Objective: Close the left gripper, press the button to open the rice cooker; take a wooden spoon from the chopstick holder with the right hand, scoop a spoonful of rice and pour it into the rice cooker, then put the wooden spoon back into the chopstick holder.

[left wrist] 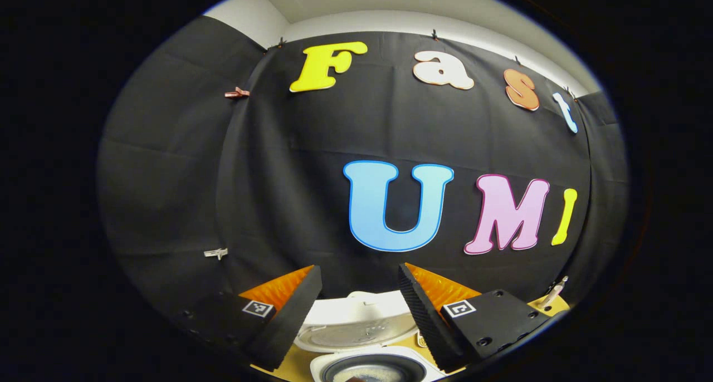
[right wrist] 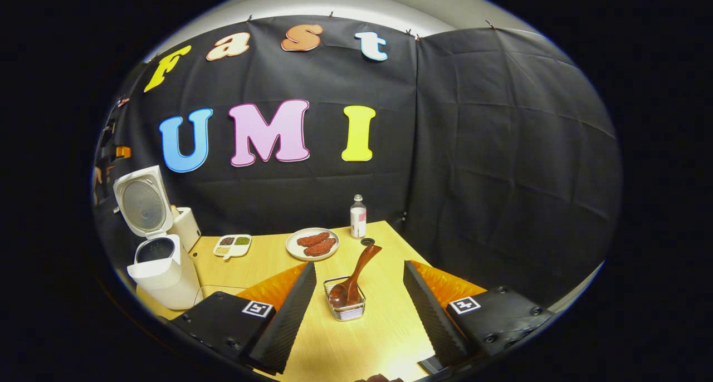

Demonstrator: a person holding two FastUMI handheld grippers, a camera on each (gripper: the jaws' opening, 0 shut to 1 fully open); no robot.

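Currently I read the task as either near its start or at its end: the lid is up, and the wooden spoon (right wrist: 353, 276) sits in its holder.

1. Right gripper (right wrist: 359, 301), bottom of the right gripper view: I see the jaws spread wide and holding nothing. They frame the chopstick holder (right wrist: 346, 308), a small clear wire-rimmed container just ahead at lower centre on the wooden table (right wrist: 384, 337). The spoon stands in it bowl down, with the handle leaning toward the upper right.

2. Left gripper (left wrist: 359, 309), bottom of the left gripper view: the jaws are apart and empty. Between and below them lies the white rice cooker (left wrist: 367, 337), open, with its dark inner pot at the bottom edge. I cannot tell whether the pot holds rice.

3. Farther off in the right gripper view, at left, the same cooker stands with its lid raised. Beyond the holder, toward centre, are a divided dish of grains (right wrist: 233, 244), a plate of brown food (right wrist: 312, 243), a small dark cap (right wrist: 367, 241) and a bottle (right wrist: 358, 216).

I judge the button press done. Whether the scoop and pour remain, I cannot tell.
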